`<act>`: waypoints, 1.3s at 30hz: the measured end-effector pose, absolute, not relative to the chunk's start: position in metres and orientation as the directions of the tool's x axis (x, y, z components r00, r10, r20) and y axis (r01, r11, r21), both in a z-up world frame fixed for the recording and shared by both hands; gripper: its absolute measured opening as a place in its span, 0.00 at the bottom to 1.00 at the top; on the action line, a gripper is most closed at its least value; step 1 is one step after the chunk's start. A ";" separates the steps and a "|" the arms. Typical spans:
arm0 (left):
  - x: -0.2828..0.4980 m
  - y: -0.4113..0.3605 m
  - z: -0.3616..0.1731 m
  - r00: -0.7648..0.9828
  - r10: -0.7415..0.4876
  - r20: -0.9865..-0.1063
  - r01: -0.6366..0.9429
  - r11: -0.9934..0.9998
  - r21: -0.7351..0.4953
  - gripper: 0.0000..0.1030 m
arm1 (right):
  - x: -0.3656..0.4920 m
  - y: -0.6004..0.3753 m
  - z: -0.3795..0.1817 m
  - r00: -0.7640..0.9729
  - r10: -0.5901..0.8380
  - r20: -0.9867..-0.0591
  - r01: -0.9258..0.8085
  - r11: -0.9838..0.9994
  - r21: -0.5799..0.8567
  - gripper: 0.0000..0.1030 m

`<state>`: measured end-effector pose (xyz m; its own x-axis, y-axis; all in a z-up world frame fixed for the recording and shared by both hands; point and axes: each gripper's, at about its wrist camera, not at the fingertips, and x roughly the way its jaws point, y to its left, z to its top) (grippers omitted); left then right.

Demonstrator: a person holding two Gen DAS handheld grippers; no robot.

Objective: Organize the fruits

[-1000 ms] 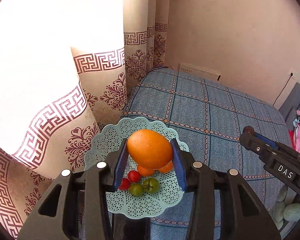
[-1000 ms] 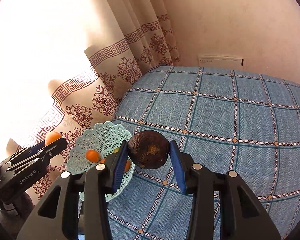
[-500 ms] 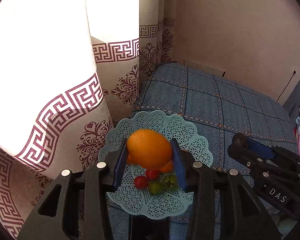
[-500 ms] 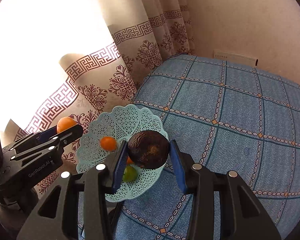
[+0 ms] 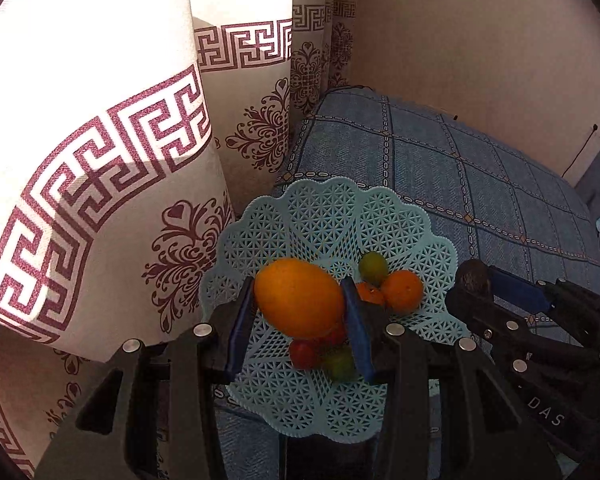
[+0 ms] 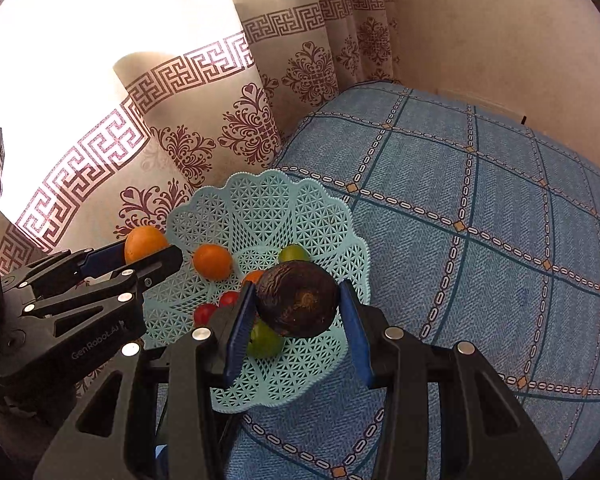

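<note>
Gripping an orange (image 5: 300,300), left claw (image 5: 300,312); right claw (image 6: 296,312) clasps dark avocado (image 6: 298,306).

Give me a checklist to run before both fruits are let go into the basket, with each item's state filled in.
1. Left tool grips the large orange fruit: ok, pinched between both blue pads.
2. Right tool grips the dark brown fruit: ok, held between the pads.
3. Left fruit over the turquoise basket: ok, lattice shows around it.
4. Right fruit over the basket: ok, though it hangs near the basket's edge toward the blue bedcover.
5. Landing spots free: not ok, red tomatoes and a green fruit lie right below.
6. Height above the basket floor: cannot tell.
7. Tools clear of each other: ok, apart in both views.
</note>
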<state>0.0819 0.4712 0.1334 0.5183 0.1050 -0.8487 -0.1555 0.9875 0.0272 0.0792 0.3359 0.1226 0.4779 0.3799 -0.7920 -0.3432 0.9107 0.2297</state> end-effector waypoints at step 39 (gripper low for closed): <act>0.091 0.489 0.129 0.506 0.145 -0.851 -0.224 0.974 0.033 0.79 | 0.086 0.328 0.125 0.494 0.376 -0.784 -0.292 0.921 0.258 0.53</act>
